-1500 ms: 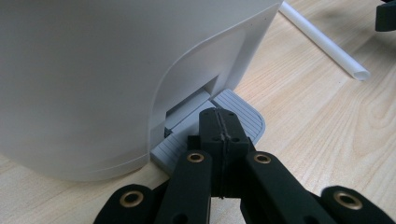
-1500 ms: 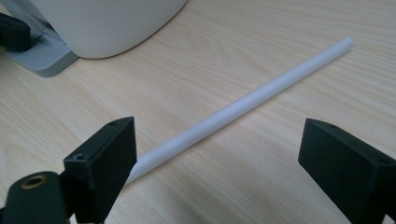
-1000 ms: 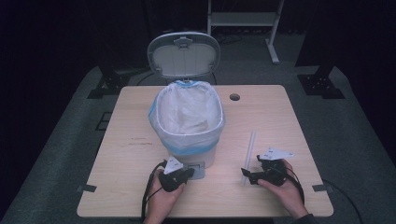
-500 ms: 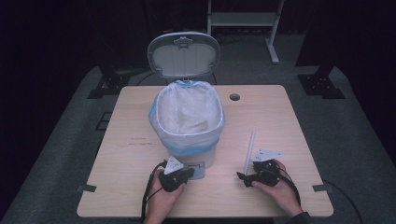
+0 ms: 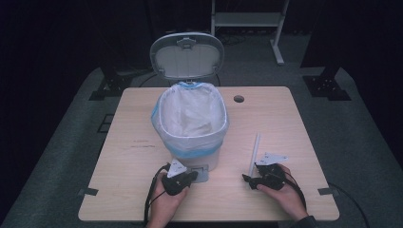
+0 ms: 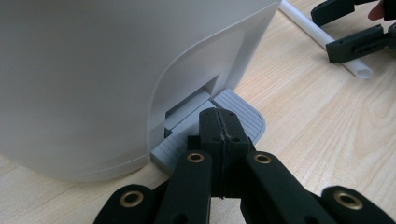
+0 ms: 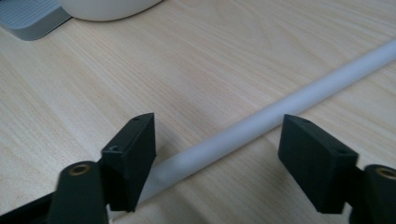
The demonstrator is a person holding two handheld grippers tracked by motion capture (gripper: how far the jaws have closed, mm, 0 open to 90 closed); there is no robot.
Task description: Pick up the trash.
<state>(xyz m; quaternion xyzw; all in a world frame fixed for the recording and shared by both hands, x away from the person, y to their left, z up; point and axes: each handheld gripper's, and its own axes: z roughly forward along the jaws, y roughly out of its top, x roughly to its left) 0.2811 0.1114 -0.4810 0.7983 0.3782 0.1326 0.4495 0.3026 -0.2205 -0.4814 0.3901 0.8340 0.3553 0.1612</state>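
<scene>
Pedal (image 6: pixel 219 122) of the white step bin (image 5: pixel 192 137) lies under the left gripper (image 6: pixel 218 122), whose two black jaws are pressed flat together with nothing between them, their joined tip resting on the ribbed grey plate at the foot of the bin's curved wall. From the high view the same left gripper (image 5: pixel 186 178) sits just in front of the bin, in the person's left hand (image 5: pixel 166 202), and the bin's lid (image 5: pixel 187 56) stands raised behind the rim, over which a white liner bag (image 5: pixel 190 114) with a blue edge is folded. On the right side of the wooden table (image 5: pixel 119 142) a thin white tube (image 5: pixel 254 154) lies flat, its length running away from the person toward the far edge. The right gripper (image 7: pixel 217 149) straddles the near part of this tube (image 7: pixel 261 123): its jaws have just been closing but stand clearly apart, the tube passing between them; the left-hand pad seems to overlap the tube's blurred near end, though contact there is hard to judge, and the other pad is well clear of it. In the high view the right gripper (image 5: pixel 251 176) rests low at the tube's near end, held in the right hand (image 5: pixel 285 190).
</scene>
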